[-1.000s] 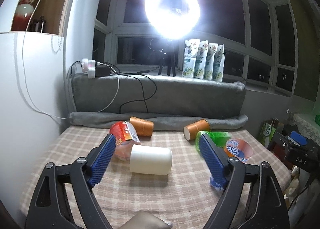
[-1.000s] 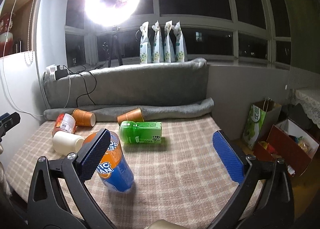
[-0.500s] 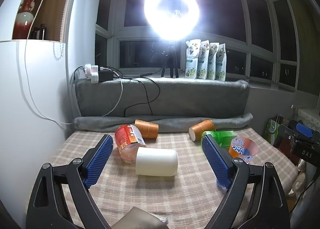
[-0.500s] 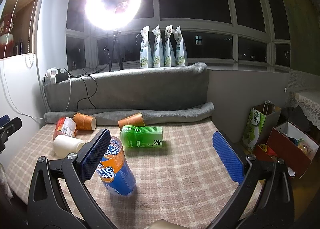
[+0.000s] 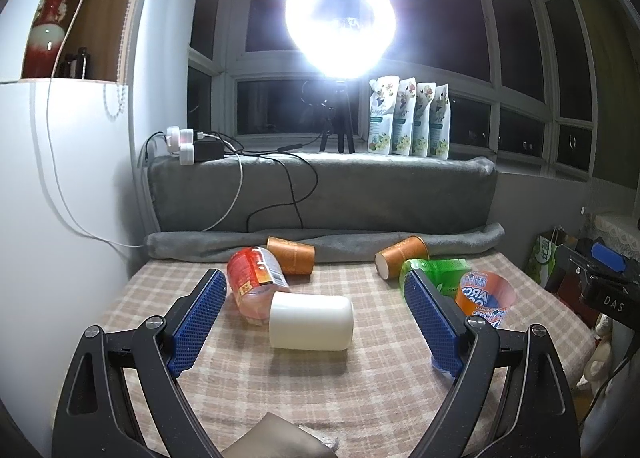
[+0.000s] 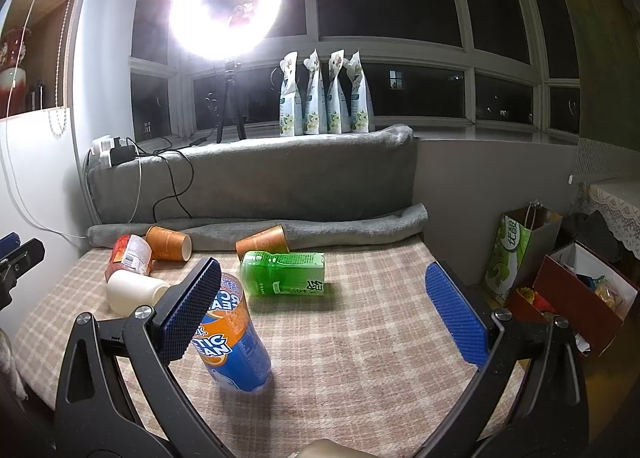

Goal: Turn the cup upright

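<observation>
A white cup (image 5: 310, 322) lies on its side on the checked cloth, between and just beyond my open left gripper (image 5: 316, 316); it also shows in the right wrist view (image 6: 134, 290). A red-labelled cup (image 5: 256, 282) lies behind it. Two orange paper cups (image 5: 291, 260) (image 5: 401, 256) lie on their sides near the grey roll. A green cup (image 6: 283, 273) lies on its side. A blue-orange cut bottle cup (image 6: 232, 342) stands upright by my open, empty right gripper (image 6: 324, 308), next to its left finger.
A grey cushion (image 5: 320, 193) and rolled blanket (image 6: 352, 223) bound the far edge. A white cabinet (image 5: 48, 217) is at the left. Bags and boxes (image 6: 572, 282) sit on the floor at the right. A ring light (image 5: 340, 25) glares above.
Both grippers have pulled back and risen slightly, so the cups look a little farther away. No object on the cloth has moved.
</observation>
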Demonstrator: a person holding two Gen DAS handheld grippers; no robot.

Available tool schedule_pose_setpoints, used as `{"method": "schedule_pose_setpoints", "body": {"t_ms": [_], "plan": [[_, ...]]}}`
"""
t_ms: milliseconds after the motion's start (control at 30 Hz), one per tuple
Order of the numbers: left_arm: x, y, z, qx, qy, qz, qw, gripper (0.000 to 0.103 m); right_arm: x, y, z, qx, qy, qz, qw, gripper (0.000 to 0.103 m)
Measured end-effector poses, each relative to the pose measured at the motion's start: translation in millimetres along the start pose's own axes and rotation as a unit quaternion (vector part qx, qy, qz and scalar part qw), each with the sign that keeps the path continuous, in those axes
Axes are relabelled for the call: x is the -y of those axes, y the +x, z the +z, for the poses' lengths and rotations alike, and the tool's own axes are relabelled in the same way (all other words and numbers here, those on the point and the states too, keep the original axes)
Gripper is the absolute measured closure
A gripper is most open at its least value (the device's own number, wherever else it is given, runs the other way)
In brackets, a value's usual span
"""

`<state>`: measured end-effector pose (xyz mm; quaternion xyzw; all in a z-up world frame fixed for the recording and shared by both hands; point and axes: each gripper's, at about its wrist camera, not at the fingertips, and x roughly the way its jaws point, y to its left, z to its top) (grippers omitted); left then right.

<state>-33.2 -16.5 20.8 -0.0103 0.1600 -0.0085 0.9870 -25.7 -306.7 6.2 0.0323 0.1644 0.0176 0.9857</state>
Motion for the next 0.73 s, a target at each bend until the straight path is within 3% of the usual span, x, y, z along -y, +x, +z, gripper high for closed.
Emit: {"method": "schedule_pose_setpoints", "body": {"t_ms": [733], "plan": [[3.0,-0.7,-2.1,0.007,0.003,0.004,1.0,0.012,0.2,1.2,-1.4,-0.005,-0.003,-0.001,1.0,0.0]]}}
